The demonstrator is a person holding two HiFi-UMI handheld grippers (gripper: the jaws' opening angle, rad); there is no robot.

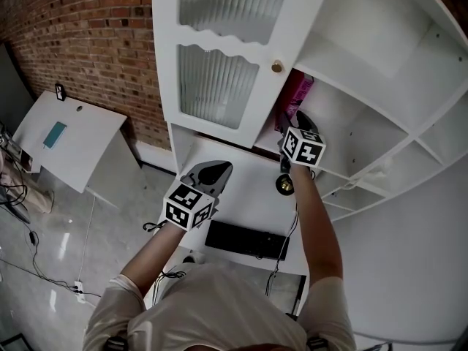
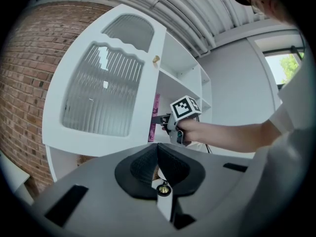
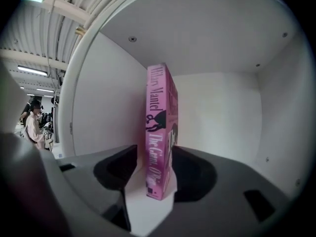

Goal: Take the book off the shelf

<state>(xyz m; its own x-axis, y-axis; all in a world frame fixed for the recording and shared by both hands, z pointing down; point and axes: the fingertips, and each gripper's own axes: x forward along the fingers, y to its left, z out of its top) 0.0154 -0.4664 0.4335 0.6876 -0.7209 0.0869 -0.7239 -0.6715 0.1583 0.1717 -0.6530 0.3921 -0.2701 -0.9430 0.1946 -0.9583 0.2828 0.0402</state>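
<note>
Now your right gripper gapes, upright pink paperback book between its jaws, ungripped; your left gripper sits closed, empty.

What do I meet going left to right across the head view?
Slanted white board → left gripper → pink book → bare white shelves. The right gripper and the keyboard are left out because they overlap these in the order.

You've a pink book at one o'clock, in a white shelf; red brick wall at ten o'clock.
</note>
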